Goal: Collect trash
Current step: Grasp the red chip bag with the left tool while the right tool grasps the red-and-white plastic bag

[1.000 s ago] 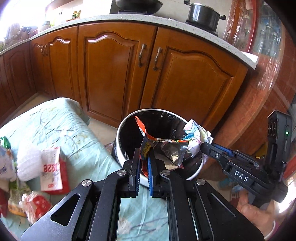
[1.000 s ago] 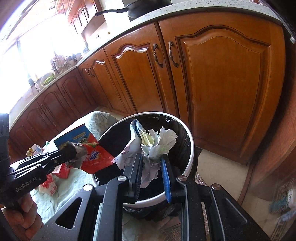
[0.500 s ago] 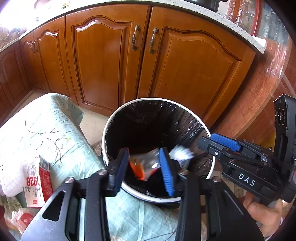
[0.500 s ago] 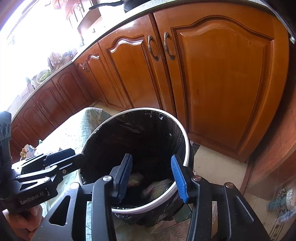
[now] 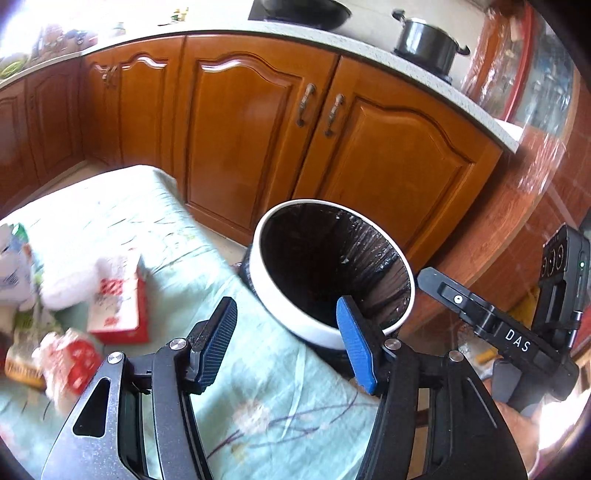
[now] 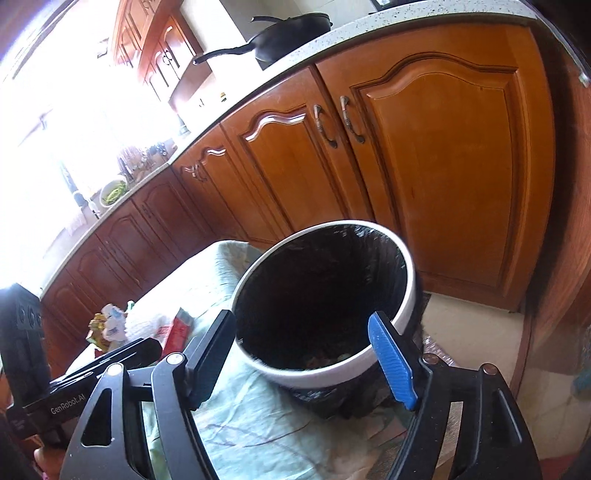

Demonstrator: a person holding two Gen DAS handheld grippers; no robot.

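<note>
A white round bin [image 5: 295,325] with a black liner stands on the floor beside the table; it also shows in the right wrist view [image 6: 325,373], with bits of trash at its bottom. My left gripper [image 5: 288,343] is open and empty, above the table edge just short of the bin. My right gripper [image 6: 306,354] is open and empty, in front of the bin's near rim. Trash lies on the table at the left: a red and white packet [image 5: 118,306], a white crumpled bag [image 5: 74,280] and a red wrapper [image 5: 70,358]. The same pile [image 6: 122,325] shows in the right wrist view.
The table wears a pale green floral cloth [image 5: 258,406]. Brown wooden cabinets [image 5: 258,140] stand behind the bin under a speckled countertop with a black pot [image 5: 424,44] and a pan [image 6: 291,33]. The other gripper [image 5: 517,332] is at the right.
Both grippers have opened and dropped their trash, a snack wrapper and crumpled paper, into the bin. Both have pulled back from over the bin, and the left has swung toward the table.
</note>
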